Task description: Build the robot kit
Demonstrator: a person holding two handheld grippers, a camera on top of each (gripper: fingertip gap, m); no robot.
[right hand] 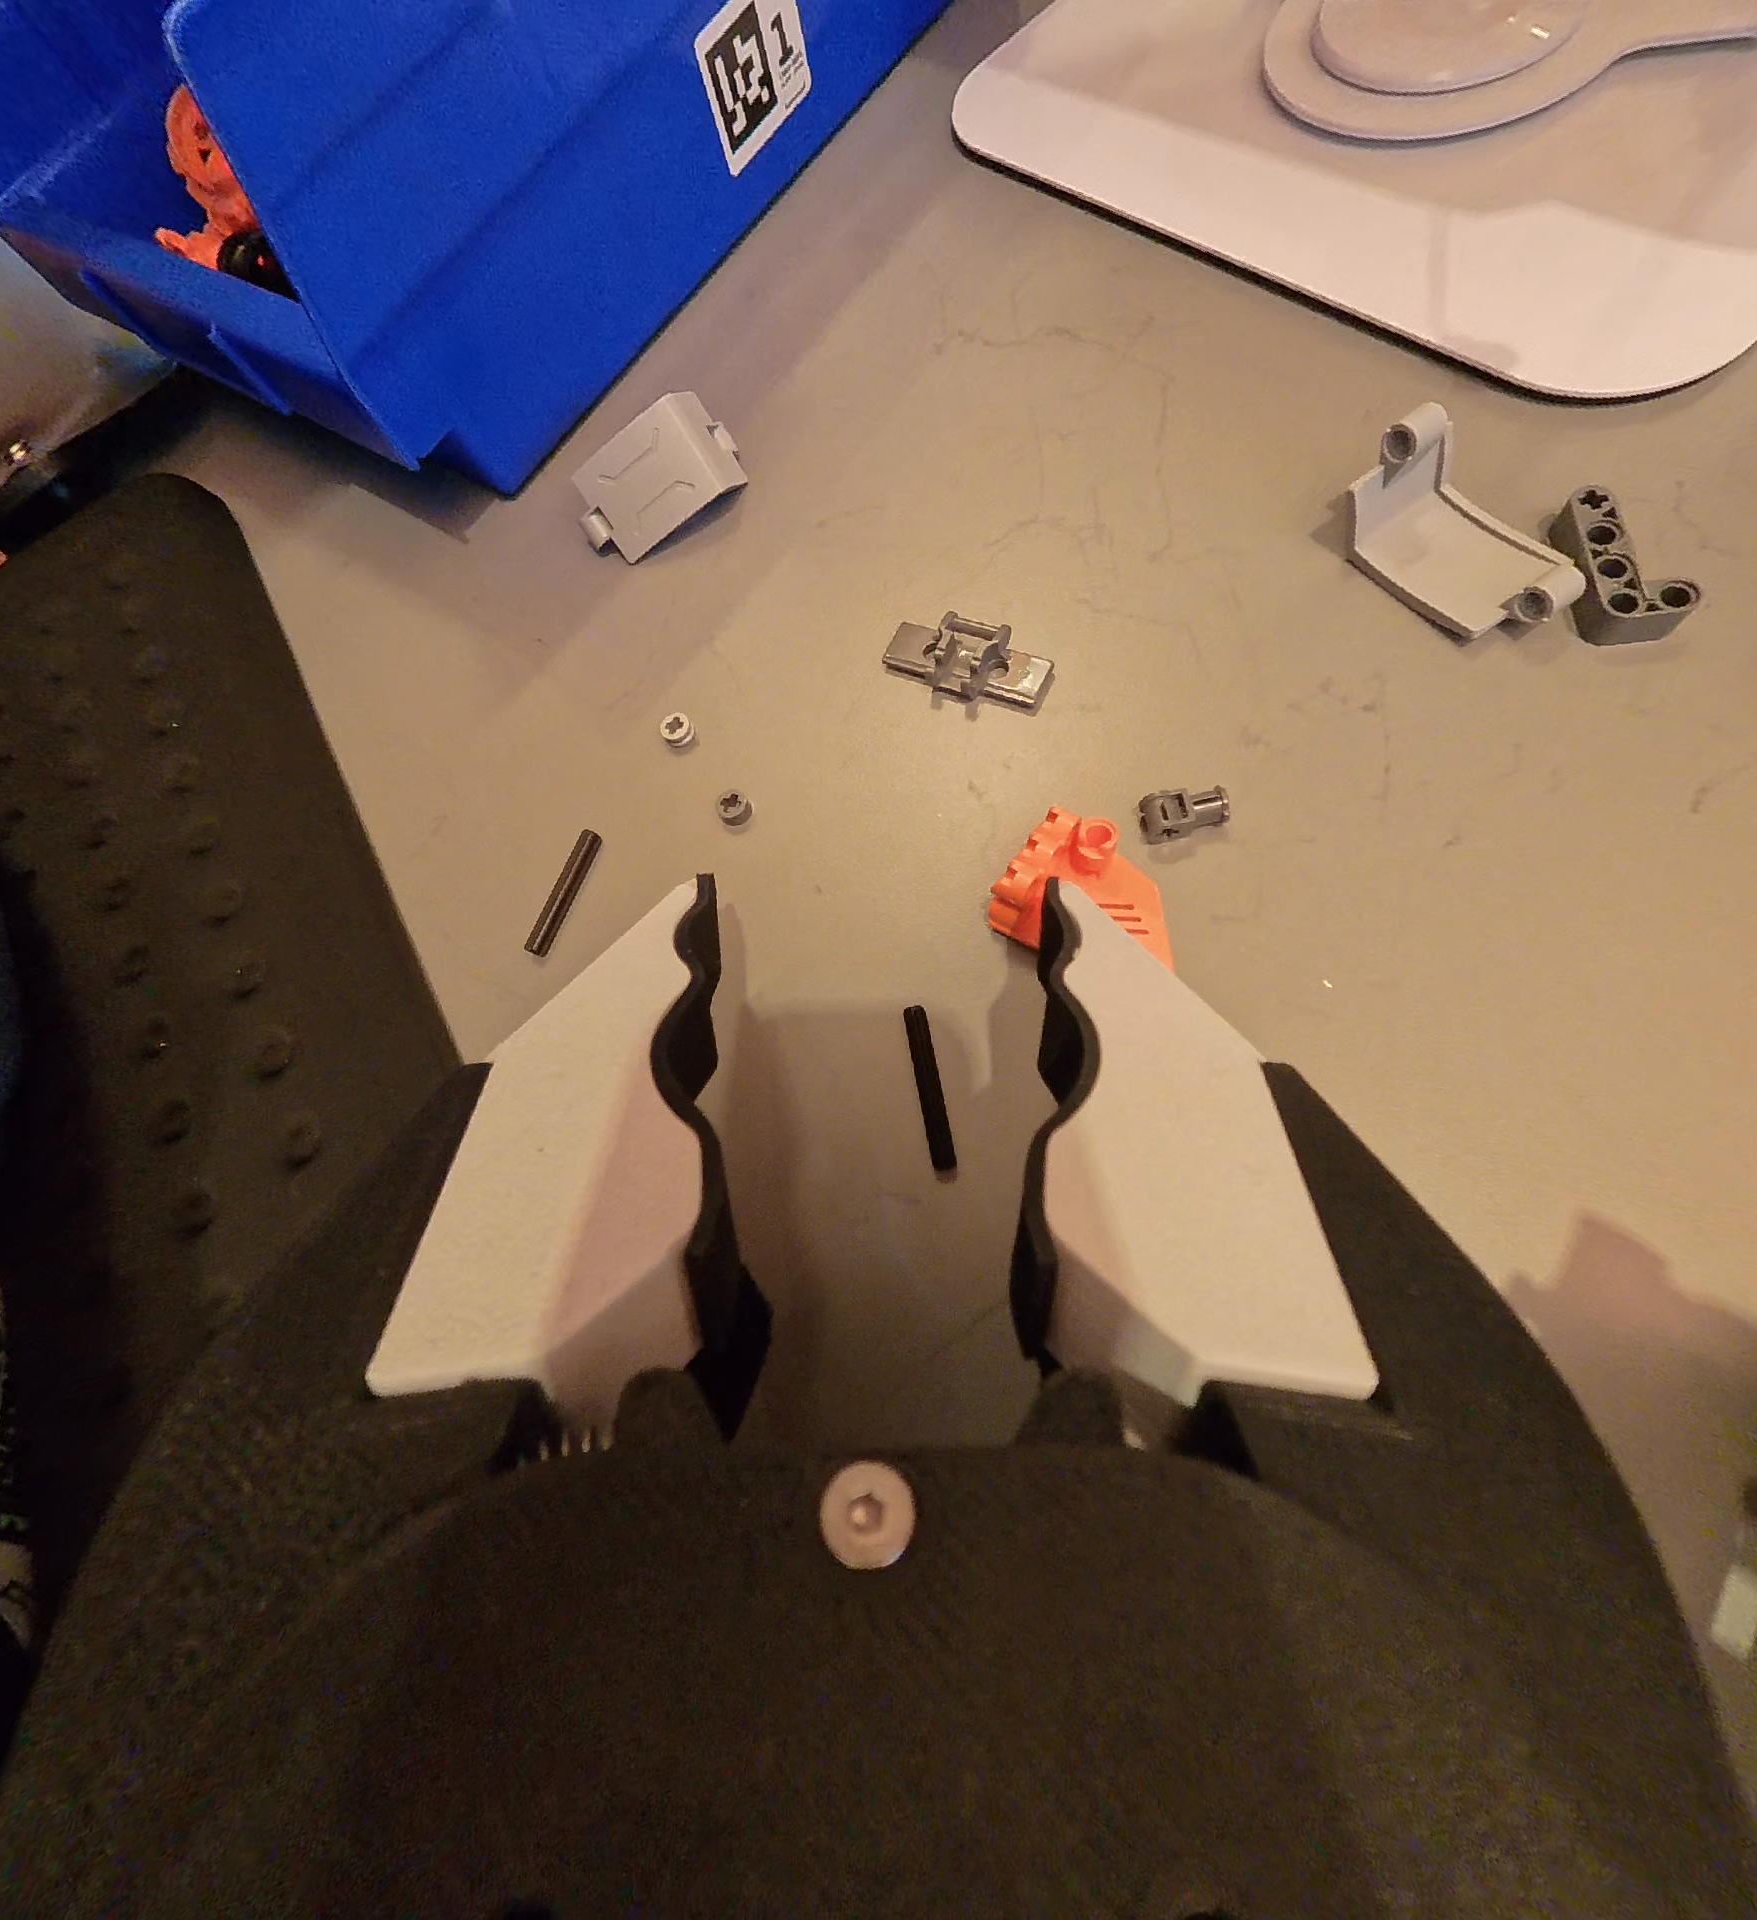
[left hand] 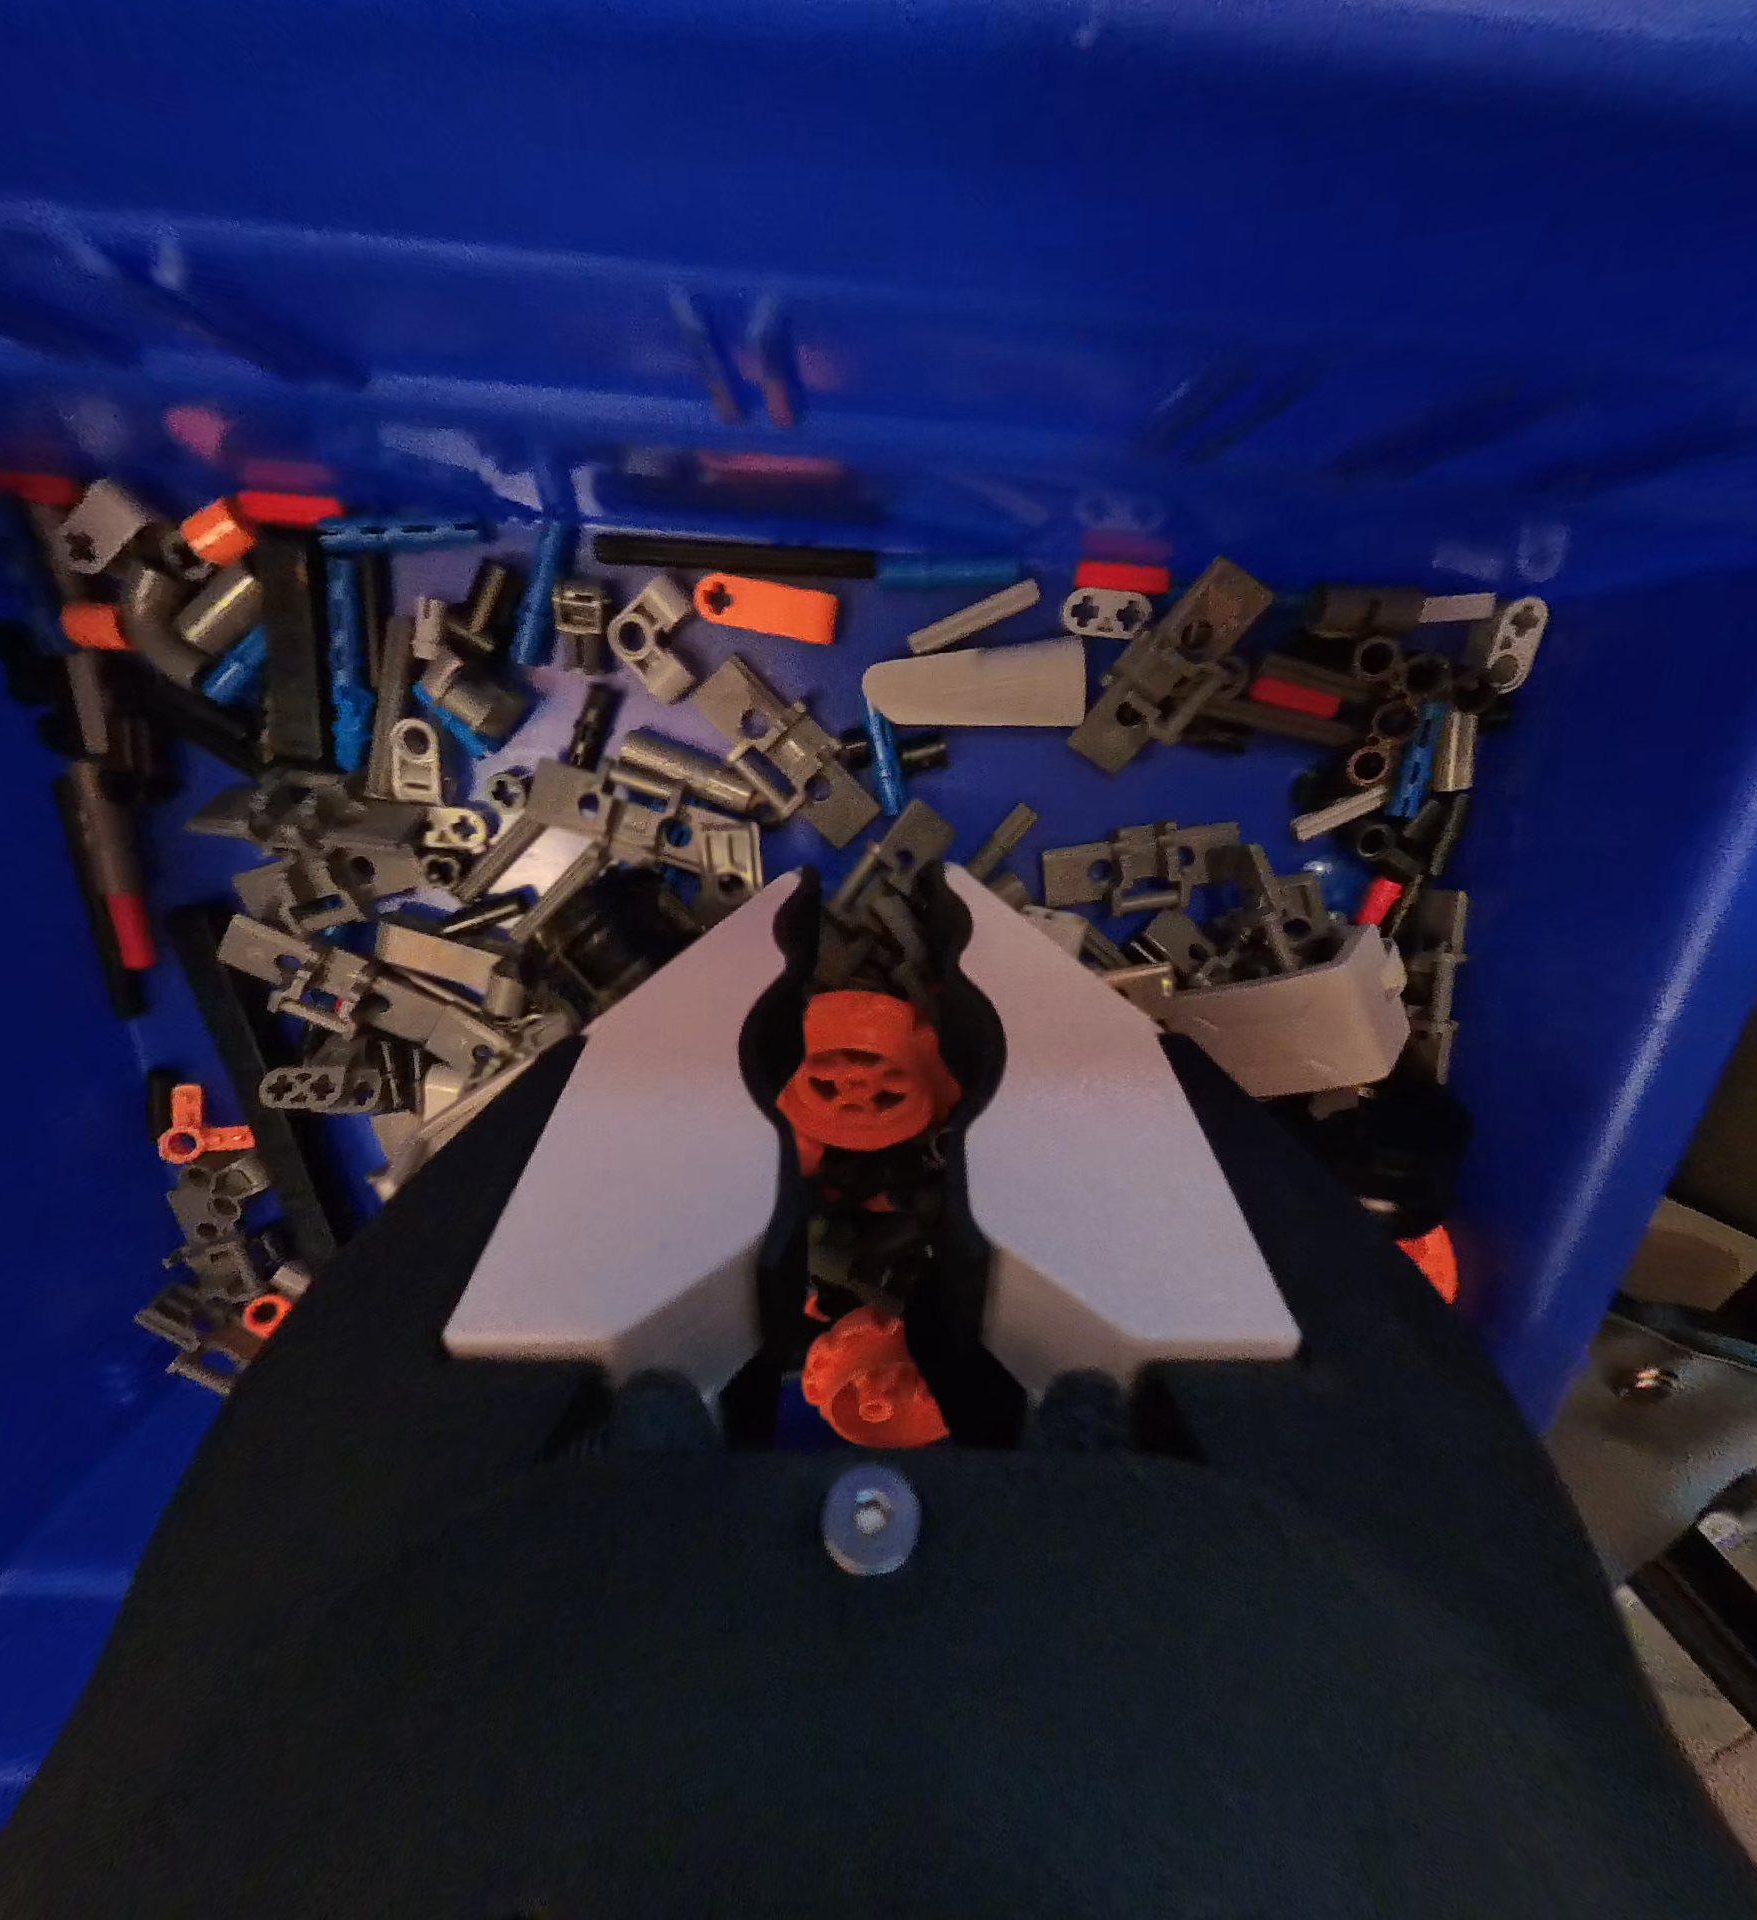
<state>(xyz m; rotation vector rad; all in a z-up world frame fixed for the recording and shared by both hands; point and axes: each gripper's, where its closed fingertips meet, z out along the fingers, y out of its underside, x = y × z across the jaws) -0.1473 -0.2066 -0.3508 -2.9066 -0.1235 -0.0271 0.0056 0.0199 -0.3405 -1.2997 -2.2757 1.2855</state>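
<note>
Grey, faintly cracked surface point(right hand: 1269, 831) lies under the right gripper point(right hand: 879, 904), whose jaws stand spread and empty; a thin black plastic axle point(right hand: 930, 1086) lies between them, and an orange ribbed plastic piece point(right hand: 1071, 862) sits just beside the right fingertip. Inside a deep blue plastic bin point(left hand: 853, 260) of grey, black and blue building parts, the left gripper point(left hand: 879, 894) is nearly closed; an orange plastic wheel hub point(left hand: 858, 1081) sits between its jaws, though whether it is gripped cannot be told.
</note>
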